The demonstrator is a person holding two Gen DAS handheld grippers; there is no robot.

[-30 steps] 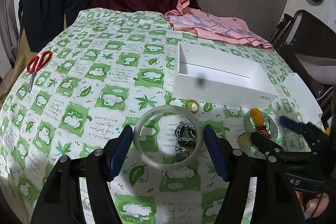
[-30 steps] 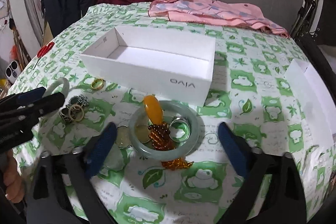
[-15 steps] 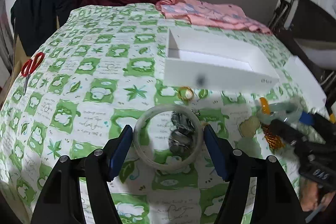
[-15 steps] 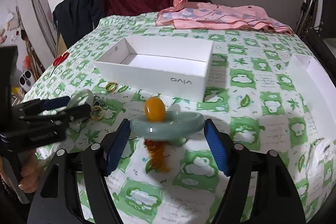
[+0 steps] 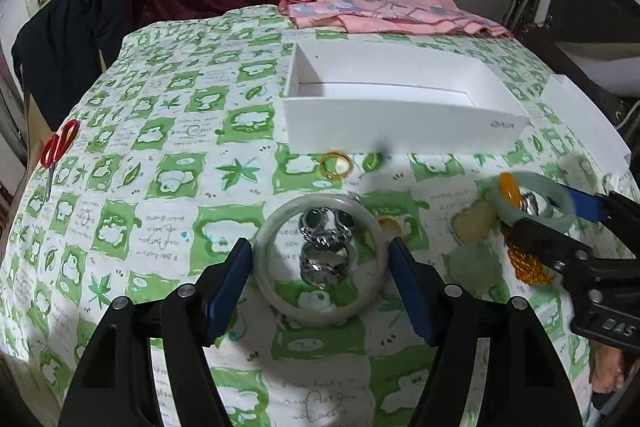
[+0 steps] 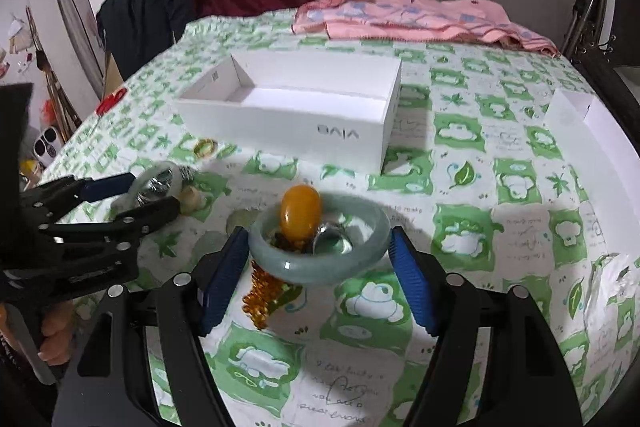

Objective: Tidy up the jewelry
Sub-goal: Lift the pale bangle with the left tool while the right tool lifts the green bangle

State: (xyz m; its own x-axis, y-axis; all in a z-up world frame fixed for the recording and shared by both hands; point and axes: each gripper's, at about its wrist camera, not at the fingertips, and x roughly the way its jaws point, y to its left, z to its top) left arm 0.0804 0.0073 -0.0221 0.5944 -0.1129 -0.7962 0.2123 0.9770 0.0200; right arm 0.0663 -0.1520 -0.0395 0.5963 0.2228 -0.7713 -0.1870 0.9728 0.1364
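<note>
A: What is the biggest thing, and what is inside it?

B: The table with the green checked cloth (image 6: 516,183). On it, ahead of both grippers, stands the white box (image 6: 304,131), open at the top. The part of its floor that shows is bare; the near wall hides the rest.

A: And the lid?

B: A white lid (image 6: 576,115) lies far to the right of the right gripper, cut off by the edge of the view.

A: What does the right gripper (image 6: 318,267) do?

B: It grasps the green bangle (image 6: 320,273) between its two blue pads, lifted off the cloth. An amber stone (image 6: 300,217) lies over the far rim, amber beads (image 6: 262,293) hang below the bangle, and a silver ring (image 6: 332,241) shows inside the hoop. How these are joined I cannot tell.

A: And the left gripper (image 5: 320,281)?

B: Its pads stand at both sides of the pale bangle (image 5: 322,313), touching or nearly so; the bangle is blurred, so whether it is pinched or free I cannot tell. Through the hoop I see a silver chain bracelet (image 5: 324,247).

A: Smaller things?

B: A gold ring (image 5: 335,165) lies on the cloth between the left gripper and the box. Red scissors (image 5: 58,147) lie far to the left.
</note>
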